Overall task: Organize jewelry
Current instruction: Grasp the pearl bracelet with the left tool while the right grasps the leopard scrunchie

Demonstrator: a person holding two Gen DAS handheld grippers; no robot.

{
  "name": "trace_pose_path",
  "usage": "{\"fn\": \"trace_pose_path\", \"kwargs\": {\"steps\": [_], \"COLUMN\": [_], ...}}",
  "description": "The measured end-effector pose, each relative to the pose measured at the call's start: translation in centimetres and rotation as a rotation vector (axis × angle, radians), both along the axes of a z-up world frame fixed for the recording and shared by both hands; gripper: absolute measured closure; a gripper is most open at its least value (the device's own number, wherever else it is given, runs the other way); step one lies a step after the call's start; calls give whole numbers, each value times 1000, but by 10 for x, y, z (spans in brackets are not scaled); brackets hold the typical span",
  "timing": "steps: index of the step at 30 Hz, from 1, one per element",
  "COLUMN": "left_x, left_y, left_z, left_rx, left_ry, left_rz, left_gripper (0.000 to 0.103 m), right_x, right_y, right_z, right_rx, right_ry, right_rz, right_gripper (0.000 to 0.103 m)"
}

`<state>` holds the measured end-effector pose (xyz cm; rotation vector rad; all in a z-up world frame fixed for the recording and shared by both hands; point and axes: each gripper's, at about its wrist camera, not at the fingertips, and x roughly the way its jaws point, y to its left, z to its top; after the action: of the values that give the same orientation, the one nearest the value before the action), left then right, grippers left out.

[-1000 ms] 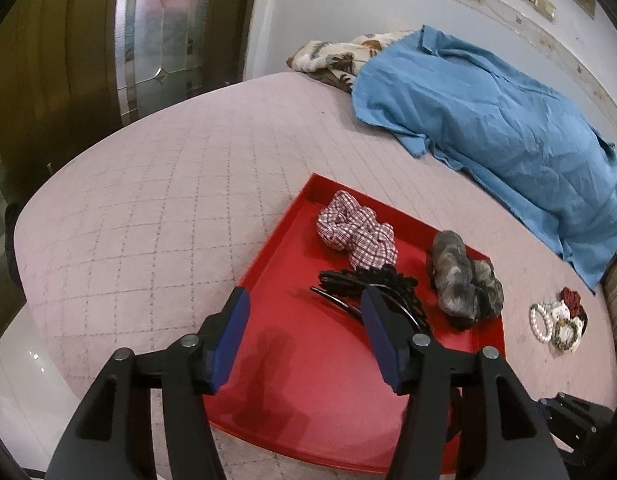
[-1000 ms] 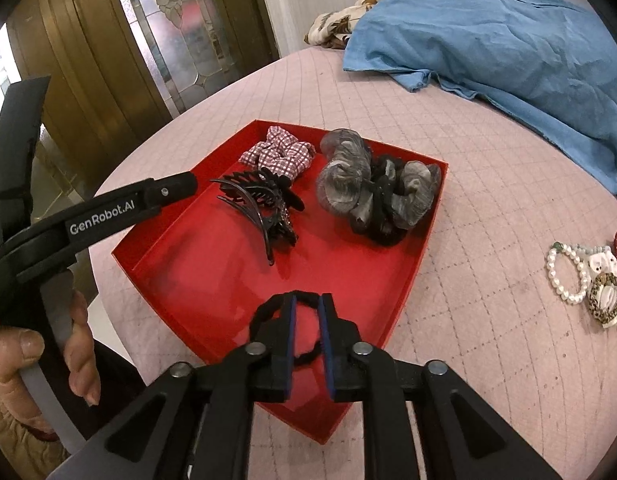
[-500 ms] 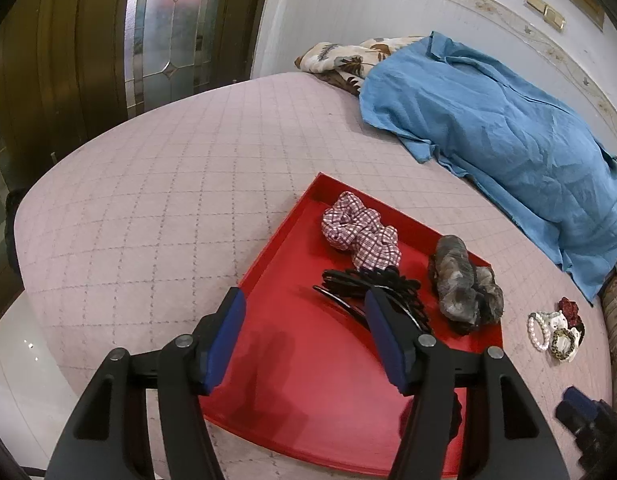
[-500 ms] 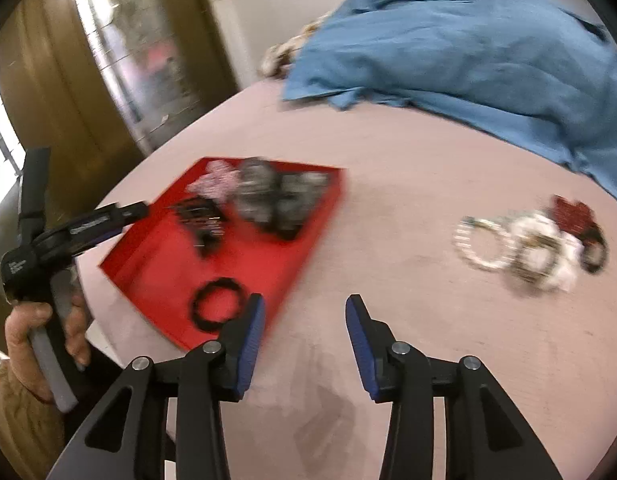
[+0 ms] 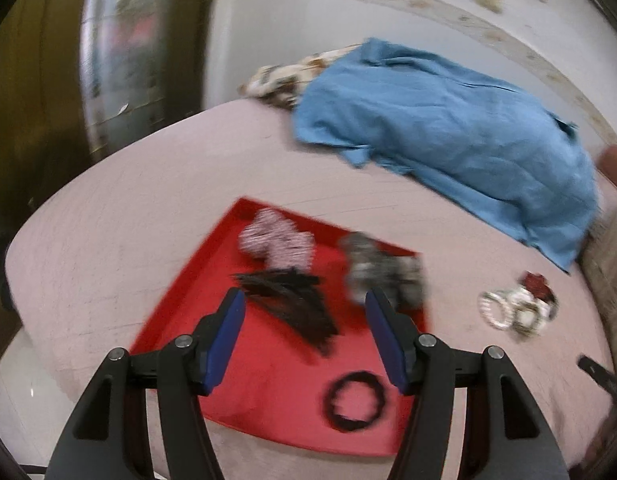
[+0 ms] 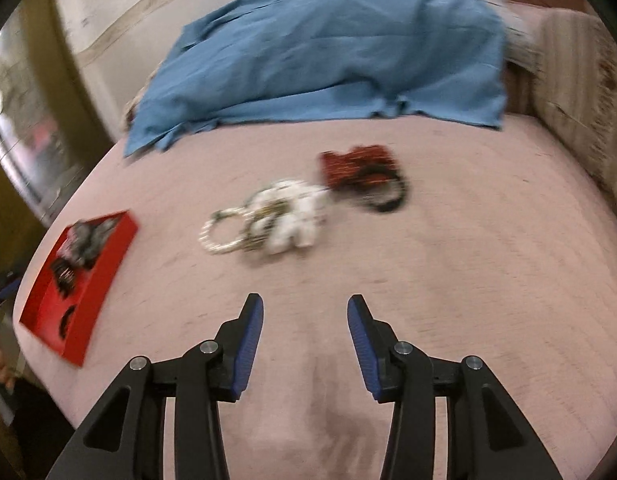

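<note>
A red tray [image 5: 268, 384] lies on the pink quilted bed. It holds a plaid scrunchie [image 5: 274, 240], a black claw clip [image 5: 292, 300], a grey scrunchie [image 5: 382, 274] and a black hair tie [image 5: 354, 400]. My left gripper [image 5: 304, 304] is open and empty above the tray. My right gripper [image 6: 304, 312] is open and empty over bare quilt, short of a loose pile: a pearl bracelet [image 6: 220, 232], white pieces [image 6: 296, 216] and a red item with a black band [image 6: 360, 172]. The tray also shows in the right wrist view [image 6: 104, 256] at far left.
A blue cloth [image 6: 320, 52] covers the far side of the bed, with a patterned fabric [image 5: 284, 76] beside it. A wooden door with glass [image 5: 120, 60] stands to the left. The bed edge runs close behind the tray. Both views are blurred.
My right gripper opened, left the black hair tie in the tray, and swung right toward the loose pile. My left gripper shifted right over the tray.
</note>
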<state>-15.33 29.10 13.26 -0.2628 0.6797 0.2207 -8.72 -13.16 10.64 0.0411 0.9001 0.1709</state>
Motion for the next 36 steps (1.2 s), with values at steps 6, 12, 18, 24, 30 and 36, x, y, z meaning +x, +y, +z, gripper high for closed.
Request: {"fn": "trace_pose_path", "kwargs": {"steps": [6, 12, 18, 24, 30, 36], "left_x": [17, 46, 80, 125, 165, 195], "left_y": [-71, -143, -201, -213, -213, -218], "left_z": [22, 11, -21, -59, -80, -104], "left_rx": [10, 13, 46, 18, -3, 17], "left_ry": [13, 61, 110, 215, 230, 272], "left_rz": [-198, -352, -452, -447, -407, -414], "left_gripper": [35, 34, 34, 35, 35, 47], "right_x": [18, 36, 52, 69, 80, 102], "right_y": [-40, -57, -64, -38, -4, 18], "right_z": [-3, -20, -35, -38, -36, -52], "right_rx": [41, 84, 173, 228, 286, 267], "right_ry": [-14, -2, 34, 43, 24, 36], "right_rz": [-71, -90, -54, 70, 212, 244], "right_gripper": [55, 55, 55, 55, 62, 74]}}
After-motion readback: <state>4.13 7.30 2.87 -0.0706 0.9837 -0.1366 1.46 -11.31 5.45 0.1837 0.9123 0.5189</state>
